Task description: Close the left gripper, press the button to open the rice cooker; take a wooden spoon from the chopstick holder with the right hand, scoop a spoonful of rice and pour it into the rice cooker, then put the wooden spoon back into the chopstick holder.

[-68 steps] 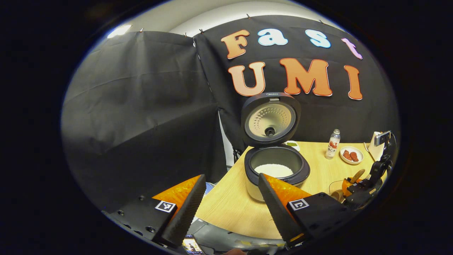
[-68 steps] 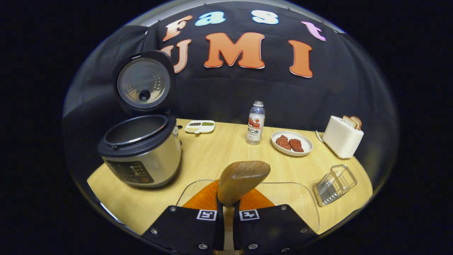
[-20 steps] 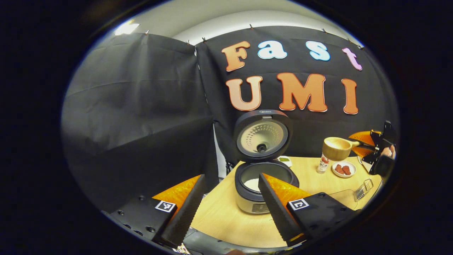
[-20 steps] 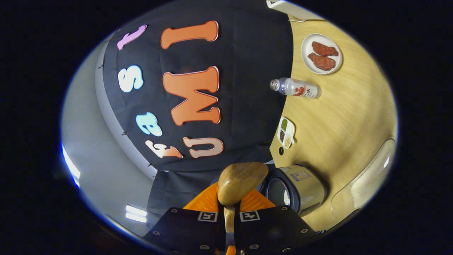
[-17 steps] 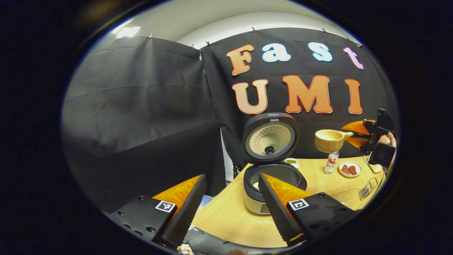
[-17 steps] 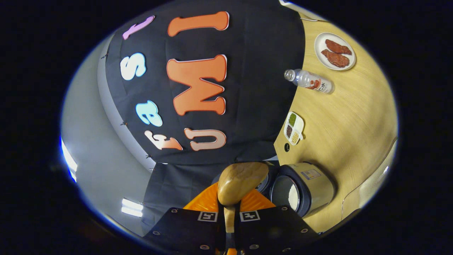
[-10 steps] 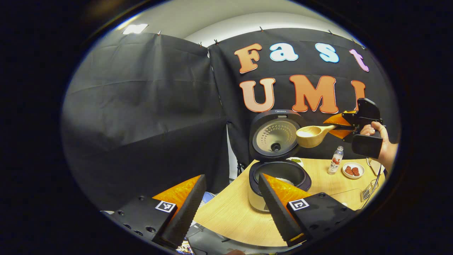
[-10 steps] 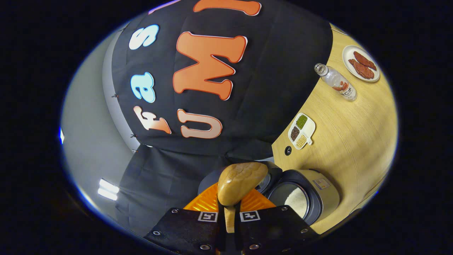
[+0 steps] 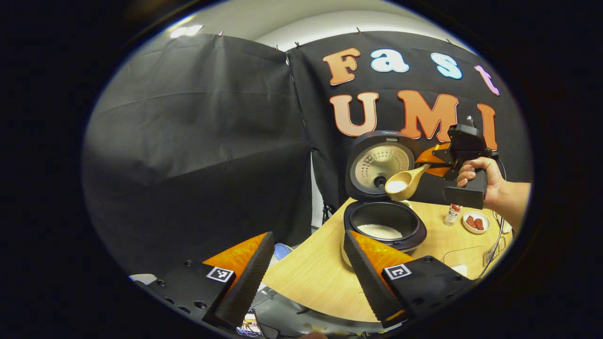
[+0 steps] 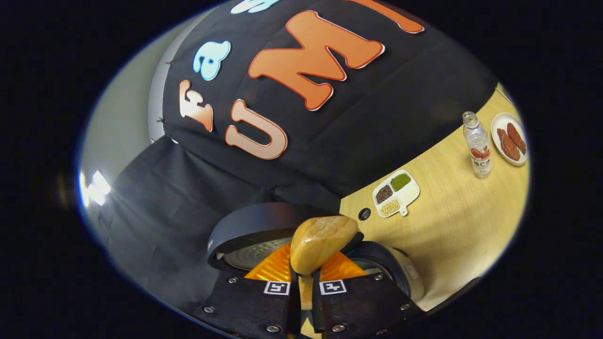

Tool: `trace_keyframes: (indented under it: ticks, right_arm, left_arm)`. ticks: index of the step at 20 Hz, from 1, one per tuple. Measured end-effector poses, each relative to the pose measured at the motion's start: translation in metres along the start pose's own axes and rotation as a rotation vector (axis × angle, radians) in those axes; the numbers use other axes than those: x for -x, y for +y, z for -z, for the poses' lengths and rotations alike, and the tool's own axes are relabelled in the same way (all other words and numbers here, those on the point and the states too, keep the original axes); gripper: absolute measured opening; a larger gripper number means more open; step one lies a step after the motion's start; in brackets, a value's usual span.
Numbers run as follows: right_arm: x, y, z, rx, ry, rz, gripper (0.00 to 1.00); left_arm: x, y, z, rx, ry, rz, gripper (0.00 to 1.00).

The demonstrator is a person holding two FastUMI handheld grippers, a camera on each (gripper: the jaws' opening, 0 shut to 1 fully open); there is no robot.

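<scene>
One wooden spoon (image 9: 403,183), one rice cooker (image 9: 384,226)

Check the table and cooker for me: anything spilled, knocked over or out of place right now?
Nothing stands out. The rice cooker is open with its lid up and rice in the pot. The wooden spoon, held in the right tool, carries rice above the pot. No spilled grains show on the table. The bottle stands upright.
</scene>
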State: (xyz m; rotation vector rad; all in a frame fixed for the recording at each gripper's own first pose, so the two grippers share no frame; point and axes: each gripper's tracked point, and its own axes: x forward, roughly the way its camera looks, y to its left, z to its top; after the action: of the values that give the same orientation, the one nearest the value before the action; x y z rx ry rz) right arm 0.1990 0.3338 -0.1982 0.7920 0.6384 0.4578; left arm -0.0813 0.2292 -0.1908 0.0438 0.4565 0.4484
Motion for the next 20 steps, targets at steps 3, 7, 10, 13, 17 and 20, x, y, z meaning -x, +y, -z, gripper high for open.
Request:
trace_keyframes:
  ticks: [3, 7, 10, 13, 17, 20]
  right_arm:
    - [-0.007, -0.003, 0.016, 0.185, 0.009, 0.055, 0.09]
    - [-0.012, 0.005, 0.025, 0.353, -0.018, 0.071, 0.09]
    - [-0.013, 0.015, 0.026, 0.441, -0.033, 0.065, 0.08]
    - [-0.014, 0.026, 0.025, 0.464, -0.033, 0.036, 0.09]
    - [-0.009, 0.035, 0.025, 0.525, -0.031, 0.003, 0.09]
    - [-0.006, 0.039, 0.027, 0.577, -0.034, -0.004, 0.09]
  left_arm:
    - [-0.002, 0.006, 0.002, -0.004, 0.014, -0.011, 0.89]
    - [-0.004, 0.006, 0.004, -0.015, 0.019, -0.016, 1.00]
    - [-0.007, 0.002, 0.003, -0.017, 0.020, -0.013, 1.00]
    - [-0.008, 0.001, 0.003, -0.011, 0.023, -0.015, 1.00]
    - [-0.010, 0.001, 0.003, -0.009, 0.022, -0.024, 1.00]
    - [-0.010, -0.001, 0.004, -0.004, 0.027, -0.024, 1.00]
